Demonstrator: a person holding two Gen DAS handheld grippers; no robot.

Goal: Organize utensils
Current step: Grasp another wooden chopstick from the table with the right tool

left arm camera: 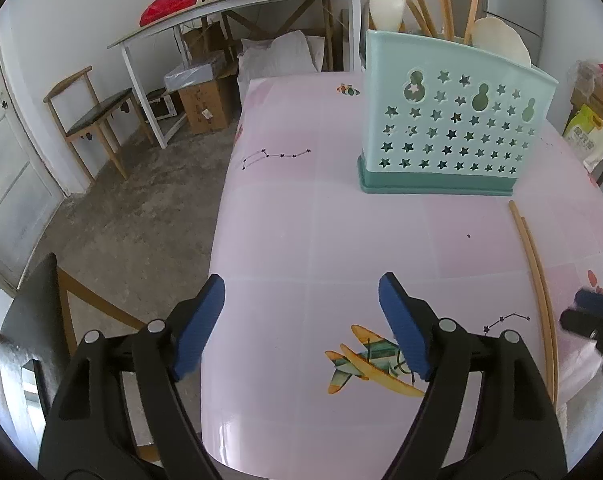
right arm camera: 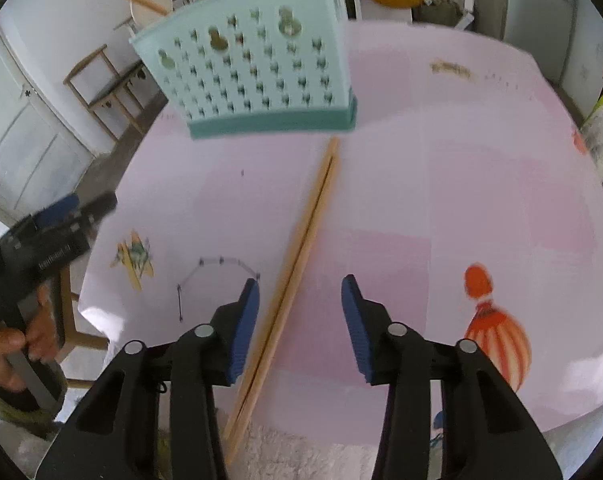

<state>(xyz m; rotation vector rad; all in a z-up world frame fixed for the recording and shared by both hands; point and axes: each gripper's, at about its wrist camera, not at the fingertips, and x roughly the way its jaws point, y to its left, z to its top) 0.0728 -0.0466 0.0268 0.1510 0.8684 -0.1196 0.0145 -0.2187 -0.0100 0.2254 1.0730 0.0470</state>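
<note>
Left hand-held gripper [left arm camera: 301,312] spread, empty, over bench [left arm camera: 301,220]. Right hand-held gripper [right arm camera: 299,312] parted, straddling chopsticks [right arm camera: 301,236] lying before utensil holder [right arm camera: 257,76], not pinching.

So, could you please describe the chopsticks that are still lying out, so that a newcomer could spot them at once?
Start at the pink tablecloth and find the mint-green utensil holder with star-shaped holes. Just in front of its base a pair of wooden chopsticks lies flat, side by side, running towards the right gripper. The other chopsticks stand inside the holder.
</note>
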